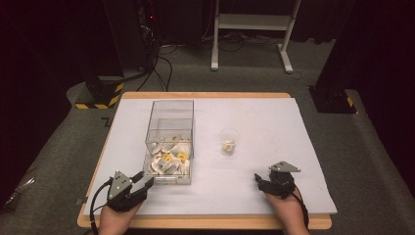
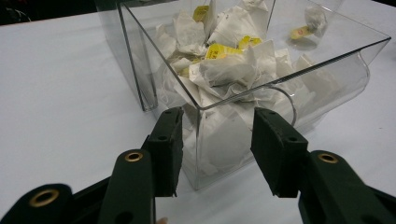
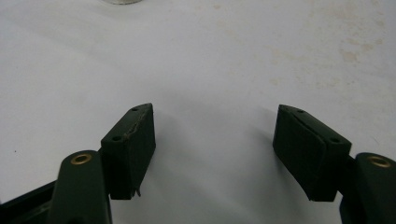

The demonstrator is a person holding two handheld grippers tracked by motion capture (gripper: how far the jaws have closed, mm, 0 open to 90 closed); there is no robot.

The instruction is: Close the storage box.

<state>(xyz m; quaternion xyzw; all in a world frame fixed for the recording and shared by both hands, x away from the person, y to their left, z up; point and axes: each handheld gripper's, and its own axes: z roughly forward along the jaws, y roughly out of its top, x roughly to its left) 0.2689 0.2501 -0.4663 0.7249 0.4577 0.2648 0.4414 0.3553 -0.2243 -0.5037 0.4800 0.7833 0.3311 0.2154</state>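
Counter point(image 1: 254, 191) under a white sheet carries everything we see here. Left of its middle stands a clear plastic box point(image 1: 169, 142), tall-walled and open at the top, holding a heap of crumpled white packets with yellow labels point(image 1: 169, 160). Well to the right of the box, near the middle of the sheet, we find a small clear cup point(image 1: 228, 141) standing upright, with one more white-and-yellow packet inside it.

At the near left edge we see the left gripper point(image 1: 147, 183) held in the person's left hand point(image 1: 117, 218), its tips just short of the box's near corner. In the left gripper view the left gripper's point(image 2: 217, 140) jaws stand wide apart with that corner of the box between them, and we cannot tell whether either pad touches the plastic. The packets press against the clear wall right behind the corner.

At the near right, the right gripper point(image 1: 262, 182) sits in the person's right hand point(image 1: 288, 210), well apart from the cup and pointing left. In the right gripper view we see the right gripper point(image 3: 215, 140) spread wide over bare, faintly stained white sheet, holding nothing.
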